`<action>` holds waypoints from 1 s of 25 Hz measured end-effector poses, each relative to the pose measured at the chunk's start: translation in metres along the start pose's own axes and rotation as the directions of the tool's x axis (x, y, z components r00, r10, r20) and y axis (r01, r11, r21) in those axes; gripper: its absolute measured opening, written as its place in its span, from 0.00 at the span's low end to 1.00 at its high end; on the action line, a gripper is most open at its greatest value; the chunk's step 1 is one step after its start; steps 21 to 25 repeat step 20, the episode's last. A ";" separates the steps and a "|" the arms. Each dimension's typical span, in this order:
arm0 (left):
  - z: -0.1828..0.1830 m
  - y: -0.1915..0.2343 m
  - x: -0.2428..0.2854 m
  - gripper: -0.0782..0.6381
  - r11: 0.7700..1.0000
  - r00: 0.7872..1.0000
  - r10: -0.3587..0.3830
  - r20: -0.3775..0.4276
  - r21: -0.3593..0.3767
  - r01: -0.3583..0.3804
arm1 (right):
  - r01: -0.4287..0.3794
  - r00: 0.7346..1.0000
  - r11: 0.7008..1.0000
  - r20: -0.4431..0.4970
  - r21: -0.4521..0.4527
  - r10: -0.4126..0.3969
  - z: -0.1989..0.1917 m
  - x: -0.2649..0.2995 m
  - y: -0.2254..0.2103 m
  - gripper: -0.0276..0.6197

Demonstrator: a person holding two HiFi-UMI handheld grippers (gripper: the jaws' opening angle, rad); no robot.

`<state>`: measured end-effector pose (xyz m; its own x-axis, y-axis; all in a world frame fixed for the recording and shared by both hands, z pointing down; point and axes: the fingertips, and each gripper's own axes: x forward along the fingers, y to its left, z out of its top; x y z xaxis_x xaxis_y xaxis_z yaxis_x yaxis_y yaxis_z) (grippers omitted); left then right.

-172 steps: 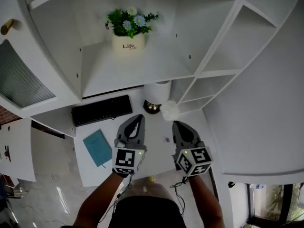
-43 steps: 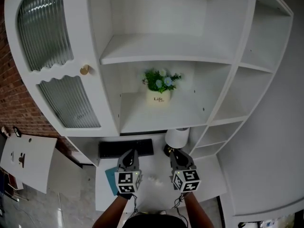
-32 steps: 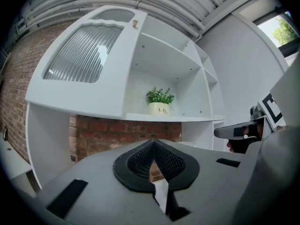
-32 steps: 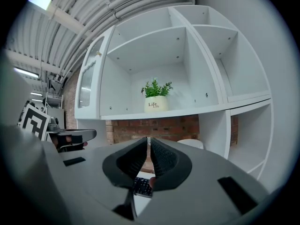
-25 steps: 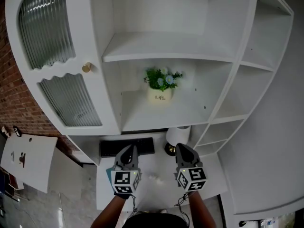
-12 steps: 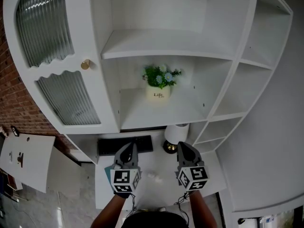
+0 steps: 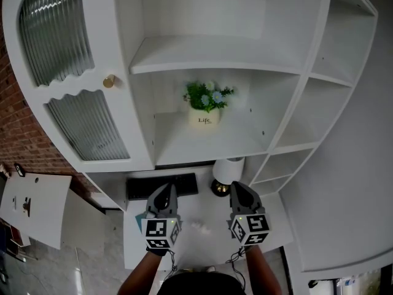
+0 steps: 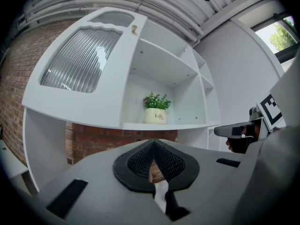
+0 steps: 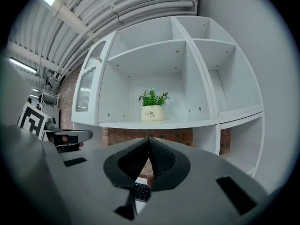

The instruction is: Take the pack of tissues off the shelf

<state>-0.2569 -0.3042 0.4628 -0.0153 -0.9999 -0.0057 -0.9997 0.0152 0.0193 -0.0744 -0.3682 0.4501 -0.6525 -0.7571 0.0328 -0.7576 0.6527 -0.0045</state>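
White desk [image 7: 212, 246] lies under both tools, close in front of the person. The left tool [image 7: 166, 190] and the right tool [image 7: 237, 188] are held side by side, well apart and pointing level toward the shelving. In the left gripper view the left tool [image 8: 153, 144] has its jaws together at the tips with nothing between them. The right gripper view shows the right tool [image 9: 149, 139] likewise closed and empty.

Between the two tools, nearer the left one and touching neither, a small white lump lies on the desk. It looks like the pack [image 7: 198, 226], though it is too small to be sure.

Just beyond the left tool's tip a black keyboard [image 7: 161, 185] lies across the desk. Just beyond the right tool's tip, slightly toward the left tool, stands a lamp [image 7: 228, 171] with a white shade and a brass-coloured base.

Farther ahead and above both tools comes the white shelf [image 7: 212, 145]. On it a pot [image 7: 203, 119] of green leaves and pale flowers stands roughly midway between the lines of the two tools. Left of the left tool's line a door [image 7: 83, 125] of ribbed glass with a brass knob [image 7: 108, 80] closes one bay. A brick wall [image 7: 15, 137] shows farther left, and bare compartments rise beyond the pot and to the right of the right tool.
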 end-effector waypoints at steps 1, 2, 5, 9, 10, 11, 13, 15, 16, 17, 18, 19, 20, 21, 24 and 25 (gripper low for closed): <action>0.000 -0.001 0.000 0.13 1.000 1.000 -0.002 0.001 0.001 0.002 | 0.001 1.000 1.000 0.002 -0.001 -0.001 0.000 0.000 0.000 0.05; 0.000 -0.002 0.000 0.13 1.000 1.000 -0.004 0.002 0.002 0.004 | 0.002 1.000 1.000 0.003 -0.001 -0.002 0.001 -0.001 -0.001 0.05; -0.002 -0.003 0.001 0.13 1.000 1.000 -0.005 -0.003 0.008 0.005 | -0.002 1.000 1.000 0.004 0.018 0.001 0.000 -0.001 -0.002 0.05; -0.006 -0.001 0.001 0.13 1.000 1.000 0.002 -0.014 0.005 -0.002 | -0.004 1.000 0.999 0.002 0.035 0.004 0.000 -0.002 -0.002 0.05; -0.006 -0.001 0.001 0.13 1.000 1.000 0.002 -0.015 0.005 -0.002 | -0.003 1.000 0.999 0.002 0.035 0.003 0.000 -0.002 -0.003 0.05; -0.006 -0.001 0.001 0.13 1.000 1.000 0.001 -0.015 0.006 -0.001 | -0.002 1.000 0.999 0.001 0.034 0.002 0.000 -0.002 -0.003 0.05; -0.007 -0.001 0.000 0.13 1.000 1.000 0.000 -0.016 0.007 0.000 | -0.002 1.000 0.999 0.001 0.034 0.002 -0.001 -0.003 -0.003 0.05; -0.007 -0.002 -0.001 0.13 1.000 1.000 -0.003 -0.020 0.014 0.003 | -0.005 1.000 0.999 -0.001 0.032 0.005 -0.001 -0.002 -0.003 0.05; -0.007 -0.002 -0.002 0.13 1.000 1.000 -0.004 -0.021 0.020 0.004 | -0.006 1.000 1.000 0.000 0.031 0.006 0.000 -0.002 -0.003 0.05; -0.007 -0.001 -0.003 0.13 1.000 1.000 -0.005 -0.021 0.025 0.006 | -0.008 1.000 0.999 0.002 0.031 0.008 0.001 -0.002 -0.003 0.05; -0.006 -0.001 -0.004 0.13 1.000 1.000 -0.008 -0.020 0.029 0.009 | -0.009 1.000 0.999 0.005 0.033 0.009 0.002 -0.002 -0.004 0.05; -0.005 -0.001 -0.004 0.13 0.999 1.000 -0.012 -0.018 0.031 0.012 | -0.009 1.000 0.999 0.010 0.034 0.009 0.003 -0.002 -0.005 0.05; -0.004 0.000 -0.004 0.13 0.999 1.000 -0.016 -0.015 0.033 0.017 | -0.010 1.000 0.999 0.014 0.036 0.010 0.004 -0.003 -0.006 0.05; -0.004 0.000 -0.004 0.13 0.999 1.000 -0.016 -0.015 0.033 0.017 | -0.010 1.000 0.999 0.014 0.036 0.010 0.004 -0.003 -0.006 0.05; -0.004 0.000 -0.004 0.13 0.999 1.000 -0.016 -0.015 0.033 0.017 | -0.010 1.000 0.999 0.014 0.036 0.010 0.004 -0.003 -0.006 0.05; -0.004 0.000 -0.004 0.13 0.999 1.000 -0.016 -0.015 0.033 0.017 | -0.010 1.000 0.999 0.014 0.036 0.010 0.004 -0.003 -0.006 0.05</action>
